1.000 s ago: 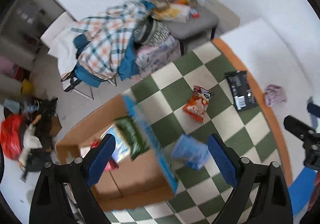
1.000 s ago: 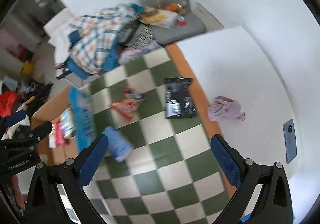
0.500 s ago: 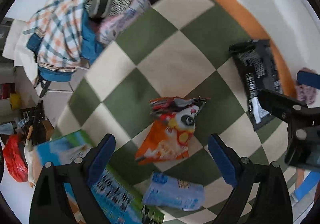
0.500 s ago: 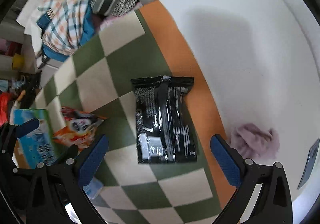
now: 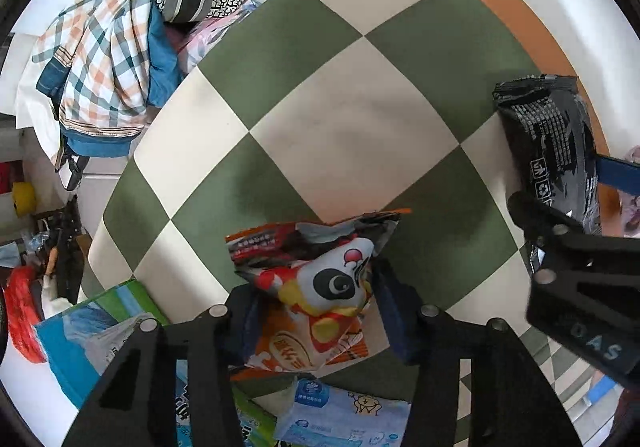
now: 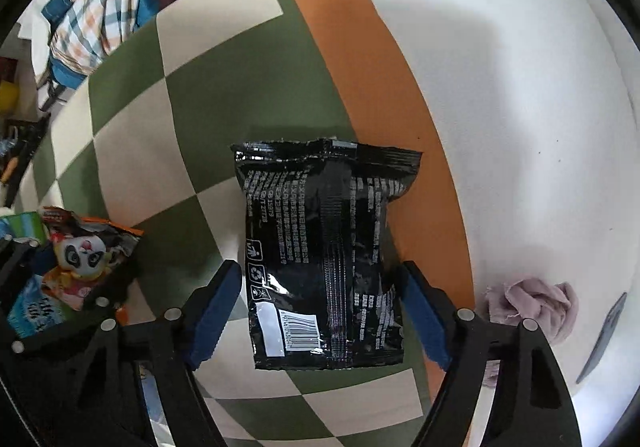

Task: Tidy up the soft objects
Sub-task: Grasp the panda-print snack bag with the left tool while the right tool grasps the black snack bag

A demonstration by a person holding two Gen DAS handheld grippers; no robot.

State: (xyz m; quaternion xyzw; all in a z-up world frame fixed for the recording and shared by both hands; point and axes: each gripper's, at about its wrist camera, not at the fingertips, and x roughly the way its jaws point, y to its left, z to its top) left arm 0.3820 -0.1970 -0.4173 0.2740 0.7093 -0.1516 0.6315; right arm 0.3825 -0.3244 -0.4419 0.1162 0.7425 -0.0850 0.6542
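An orange snack bag with a panda print lies on the green and cream checkered mat. My left gripper points down at it, jaws closing, and both pads press its sides so that it bulges. In the right wrist view, a black foil bag lies flat, label side up, at the mat's orange border. My right gripper straddles this bag. Its jaws are closing and its blue pads stand at the bag's edges without squeezing it. The black foil bag also shows at the left wrist view's right edge.
A light blue wipes pack lies just below the snack bag, beside a blue and green carton flap. A crumpled pink cloth and a phone lie on the white surface. Checked clothes are piled beyond the mat.
Both grippers have dropped close to the mat. The left jaws went from wide open to closed on the panda snack bag. The right jaws narrowed around the black bag.
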